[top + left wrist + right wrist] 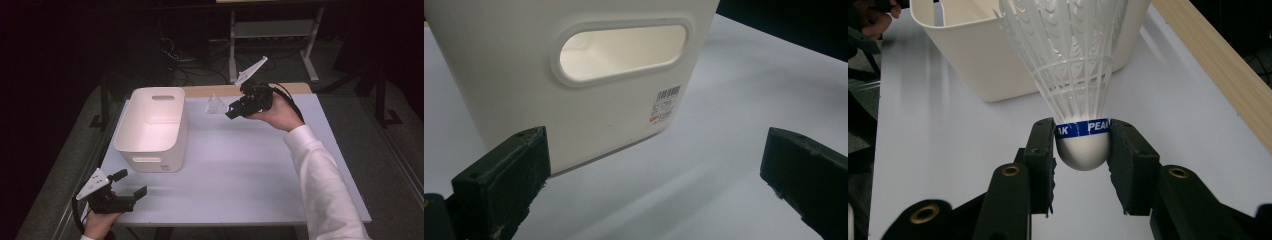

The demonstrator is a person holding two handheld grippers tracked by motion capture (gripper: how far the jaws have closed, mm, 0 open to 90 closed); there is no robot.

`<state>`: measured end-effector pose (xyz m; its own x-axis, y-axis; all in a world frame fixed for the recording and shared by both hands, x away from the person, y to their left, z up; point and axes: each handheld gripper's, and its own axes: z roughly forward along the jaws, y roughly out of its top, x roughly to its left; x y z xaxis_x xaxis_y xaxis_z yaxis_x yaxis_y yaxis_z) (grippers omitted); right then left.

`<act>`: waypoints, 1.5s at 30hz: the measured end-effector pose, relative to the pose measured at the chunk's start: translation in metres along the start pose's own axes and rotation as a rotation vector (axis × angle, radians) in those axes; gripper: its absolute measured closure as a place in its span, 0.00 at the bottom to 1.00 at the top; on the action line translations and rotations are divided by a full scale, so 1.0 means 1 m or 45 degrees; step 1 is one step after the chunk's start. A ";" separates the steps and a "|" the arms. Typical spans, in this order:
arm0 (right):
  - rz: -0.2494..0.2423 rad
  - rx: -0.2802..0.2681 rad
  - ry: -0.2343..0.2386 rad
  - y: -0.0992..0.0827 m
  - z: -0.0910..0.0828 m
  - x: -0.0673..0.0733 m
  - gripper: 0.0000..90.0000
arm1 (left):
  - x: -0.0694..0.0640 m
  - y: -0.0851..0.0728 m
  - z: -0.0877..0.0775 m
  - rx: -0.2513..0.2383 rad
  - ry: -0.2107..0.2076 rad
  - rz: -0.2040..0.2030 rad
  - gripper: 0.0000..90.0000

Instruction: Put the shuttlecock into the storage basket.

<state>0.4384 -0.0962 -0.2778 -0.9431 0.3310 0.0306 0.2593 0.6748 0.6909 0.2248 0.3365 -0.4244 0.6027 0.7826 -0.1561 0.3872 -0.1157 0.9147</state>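
Jaws of the left gripper [131, 184] stand wide apart with nothing between them, near the table's [240, 170] front edge at about seven o'clock, pointing at the white bin [152, 127]. Farther off, at about one o'clock, the right gripper [231, 112] holds a shuttlecock [216, 104] above the table, just to the right of the bin, its jaws clamped on the rounded base. That base looks like the right place to take hold: the shuttlecock [1075, 75] is probably very light, its feather skirt thin and easily crushed, while the smooth base could slip under a loose pinch. The right gripper view shows what the high view leaves too small: the pads [1042, 150] pressing either side of the blue band, and the skirt pointing toward the bin [978, 55]. The left gripper view adds the bin's [524, 75] near wall, with its handle slot and a barcode sticker [665, 105]. The high view alone gives the layout, both hands well apart.
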 end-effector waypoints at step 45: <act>-0.143 -0.048 0.059 0.075 0.023 0.029 0.69 | 0.000 0.000 0.000 -0.005 -0.003 0.002 0.00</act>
<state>0.4355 -0.0209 -0.2422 -0.9746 0.2235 -0.0159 0.1443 0.6805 0.7184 0.2245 0.3362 -0.4247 0.6051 0.7808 -0.1557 0.3836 -0.1145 0.9164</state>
